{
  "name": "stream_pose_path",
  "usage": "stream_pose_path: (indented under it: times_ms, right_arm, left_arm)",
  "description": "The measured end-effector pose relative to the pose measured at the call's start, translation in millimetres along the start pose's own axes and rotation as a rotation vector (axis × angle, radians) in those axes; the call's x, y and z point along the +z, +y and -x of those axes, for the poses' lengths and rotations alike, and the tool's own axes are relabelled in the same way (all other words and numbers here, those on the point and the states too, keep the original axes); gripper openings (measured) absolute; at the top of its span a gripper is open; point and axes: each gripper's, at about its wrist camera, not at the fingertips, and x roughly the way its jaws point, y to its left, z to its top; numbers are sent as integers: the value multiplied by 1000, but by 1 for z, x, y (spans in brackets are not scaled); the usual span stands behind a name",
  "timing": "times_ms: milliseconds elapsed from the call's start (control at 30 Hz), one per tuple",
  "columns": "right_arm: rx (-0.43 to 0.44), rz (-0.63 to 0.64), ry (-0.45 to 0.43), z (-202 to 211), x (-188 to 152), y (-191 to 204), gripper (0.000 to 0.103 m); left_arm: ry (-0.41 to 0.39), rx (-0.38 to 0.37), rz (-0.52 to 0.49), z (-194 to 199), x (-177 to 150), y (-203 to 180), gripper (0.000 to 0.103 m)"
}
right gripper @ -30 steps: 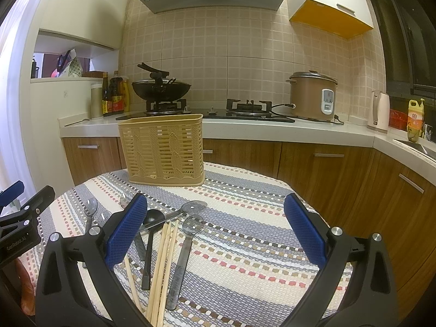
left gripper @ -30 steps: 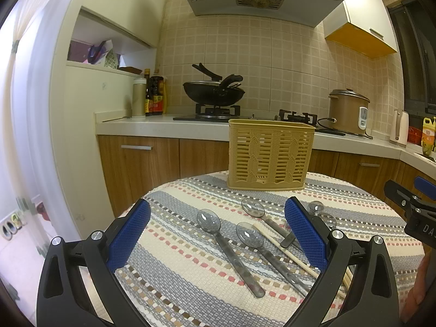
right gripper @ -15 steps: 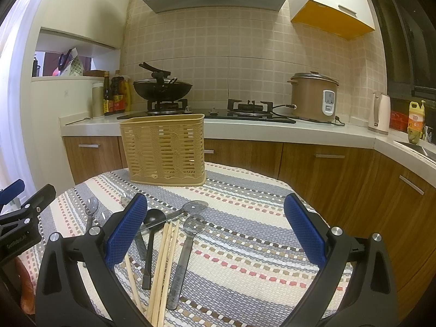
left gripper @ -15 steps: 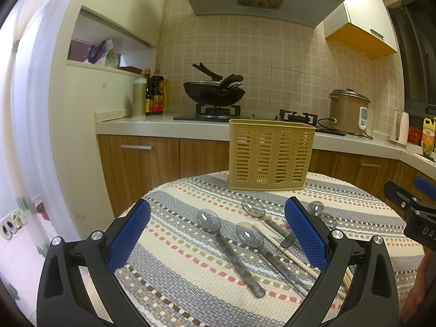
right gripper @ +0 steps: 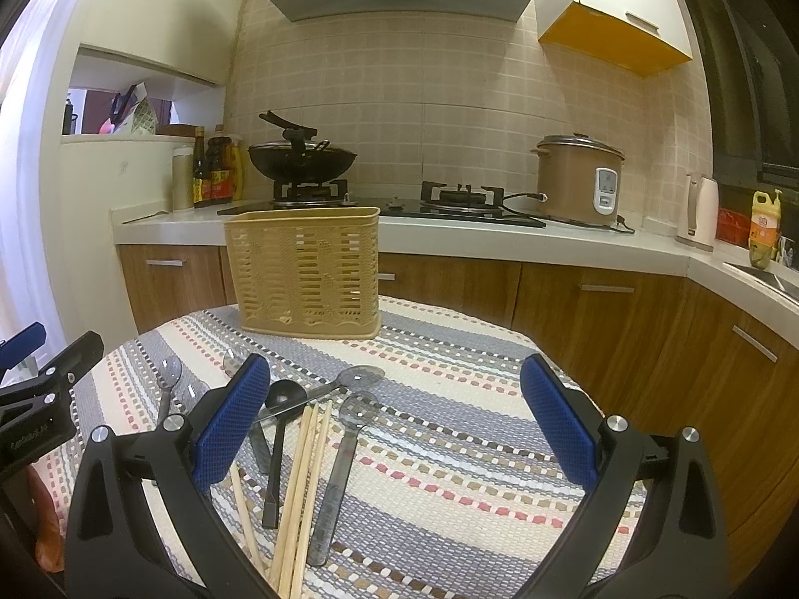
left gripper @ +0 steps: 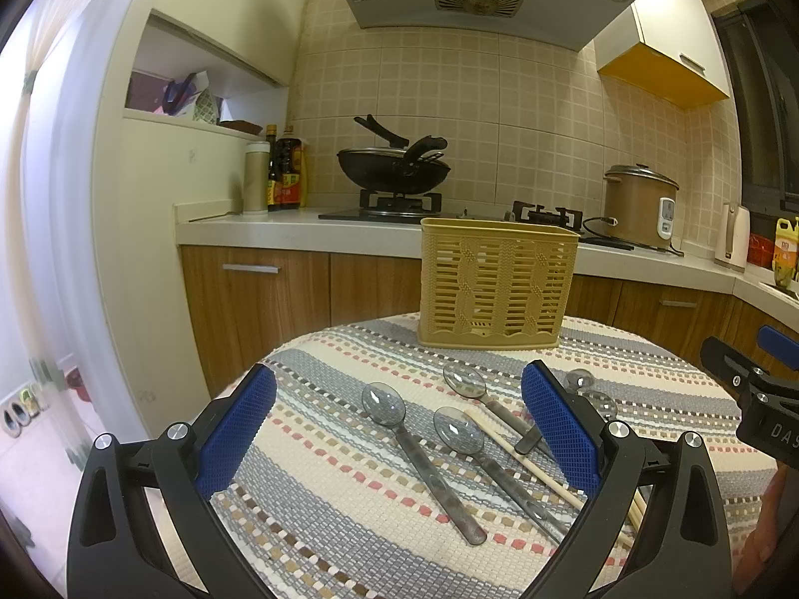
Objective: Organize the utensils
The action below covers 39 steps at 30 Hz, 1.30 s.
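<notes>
Several utensils lie loose on the striped cloth of the worktop [left gripper: 319,454], none yet in the yellow slotted basket [left gripper: 497,284] standing upright at the far side. Both my grippers are empty. The left gripper [left gripper: 397,429] has its jaws spread wide, hanging above the near spoons; the right gripper [right gripper: 394,424] is just as wide, released, over bare cloth with the pile off towards its left finger.

Three clear spoons [left gripper: 419,454] lie bowl-away, handles towards me. They look like thin plastic, light and stiff, probably slick, and flat enough on the weave that getting under them may be fiddly. I'd pinch mid-handle, across the narrow width, where the pads get most purchase.

On my right side, a bundle of wooden chopsticks [right gripper: 304,489] lies side by side, touching, beside a slotted metal spoon [right gripper: 344,449] and a dark ladle [right gripper: 277,444] whose handles cross another's. Chopsticks are light, rigid and apt to roll or splay, so I'd take them near the middle together. The metal spoon looks heavier, bowl-heavy at a guess — grip nearer the bowl, or it will likely tip.
</notes>
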Motion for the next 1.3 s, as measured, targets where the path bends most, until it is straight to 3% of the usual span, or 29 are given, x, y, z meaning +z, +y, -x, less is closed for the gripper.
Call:
stream_pose_path:
  times_ms: [367,500,667,800,1100,1233,1300]
  right_arm:
    - [-9,2,3,-1,0,1,95]
    - [-56,-23,7,-3,0,-3,95]
    - [-60,-82,82,-15,-3,-12,95]
    - [-49,-75,167,-31,3,-15,95]
    - [3,-6,200,-50,40,-9,95]
    - [106,-54,376,-79,56,-6,95]
    - [160,-98,484,-95,60,-5,86]
  left_arm:
    - [5,3,6,-1,0,1,96]
    - [39,-8,28,-6,-1,4,96]
    - [201,-50,53,-27,-1,18,94]
    - [388,-137,113,-53,4,42,79]
    - [556,-190,157,-93,17,62,75]
    - [665,-223,181,-119,23,63,67]
    - [706,-246,209,-128,23,67,66]
